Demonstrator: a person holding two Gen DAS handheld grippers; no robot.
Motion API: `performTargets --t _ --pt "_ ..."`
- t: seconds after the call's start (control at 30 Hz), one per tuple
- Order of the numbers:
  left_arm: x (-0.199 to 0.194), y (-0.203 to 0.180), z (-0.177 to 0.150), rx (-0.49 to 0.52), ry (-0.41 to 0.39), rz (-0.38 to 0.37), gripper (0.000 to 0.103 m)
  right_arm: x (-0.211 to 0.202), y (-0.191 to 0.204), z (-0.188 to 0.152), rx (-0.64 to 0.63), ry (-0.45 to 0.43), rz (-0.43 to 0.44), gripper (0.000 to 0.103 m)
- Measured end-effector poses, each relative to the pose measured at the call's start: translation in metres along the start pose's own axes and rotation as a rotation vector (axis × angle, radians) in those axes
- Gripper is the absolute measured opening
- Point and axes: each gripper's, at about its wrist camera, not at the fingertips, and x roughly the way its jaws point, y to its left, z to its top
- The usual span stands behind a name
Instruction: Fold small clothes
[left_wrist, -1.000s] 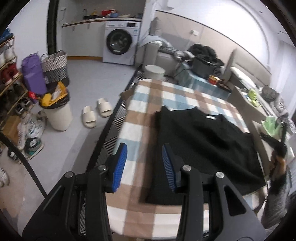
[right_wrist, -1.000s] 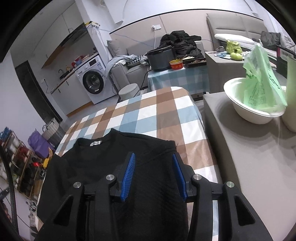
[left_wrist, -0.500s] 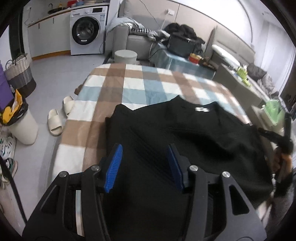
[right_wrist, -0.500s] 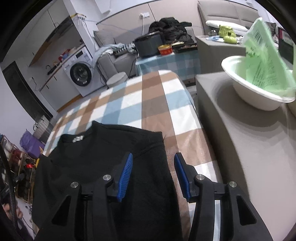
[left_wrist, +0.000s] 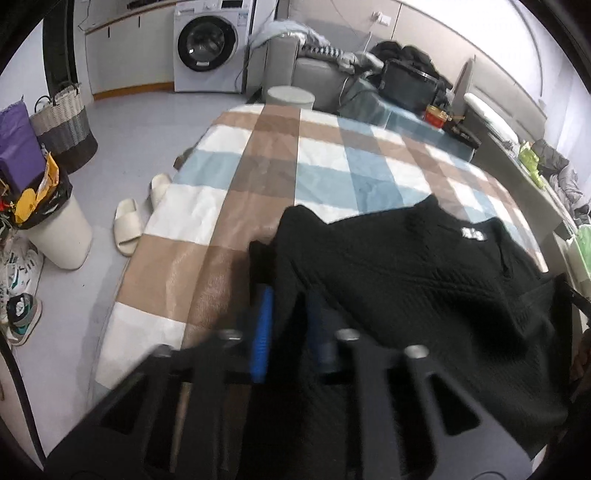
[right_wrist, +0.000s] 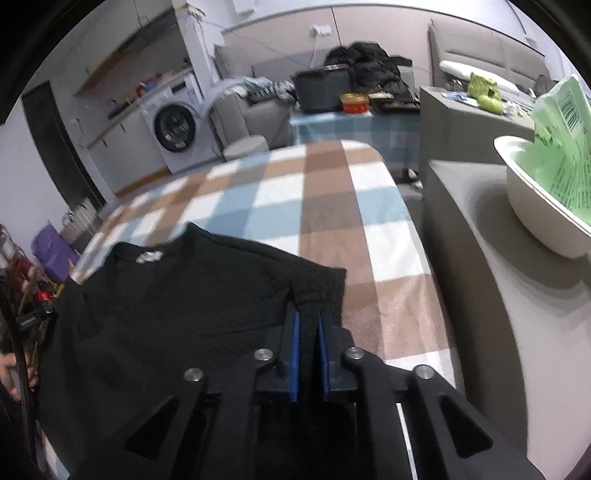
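Table: a bed-like surface under a brown, blue and white checked cloth (left_wrist: 325, 166) (right_wrist: 325, 206), with bare checks showing beyond the garment.
Garment: a black textured knit top with a white neck label (left_wrist: 424, 280) (right_wrist: 177, 299), spread on the near half of the checked cloth, collar pointing away from both cameras. One side is bunched up where each gripper has it.
Side counter: a grey upholstered ledge (right_wrist: 517, 325), just beside the cloth's right edge.
Washing machine: a white front-loader (left_wrist: 210, 44) (right_wrist: 177, 129), against the far wall, well apart from the table.
Bowl: a white plastic basin holding a green plastic bag (right_wrist: 532, 210), standing on the grey ledge.
Left gripper: black frame with blue pads (left_wrist: 288, 325), blurred, clamped on the garment's left edge, black cloth pinched between the pads.
Right gripper: black frame with blue pads (right_wrist: 309, 350), clenched tight on a fold of the garment's right edge, the cloth rising in a ridge from between the pads.
Slippers: a pair of cream slides (left_wrist: 136, 214), on the grey floor beside the table.
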Motion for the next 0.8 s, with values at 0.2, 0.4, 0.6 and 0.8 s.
performTargets --t 0.2,0.4,0.6,0.8 --pt "-0.031 0.003 0.002 -0.015 -0.117 -0.043 0.005 -0.036 -0.003 0.015 0.053 -0.180 0.103 0.006" --pt "-0.060 0.011 0.007 -0.065 -0.220 -0.076 0.005 -0.050 -0.001 0.031 0.091 -0.280 0.107 0.006" --pt "-0.031 0.026 0.002 -0.109 -0.116 -0.045 0.005 -0.021 -0.007 0.029 0.103 -0.137 -0.009 0.006" --pt "-0.005 0.027 0.000 -0.103 -0.045 -0.053 0.025 0.018 -0.017 0.019 0.111 0.029 -0.042 0.023"
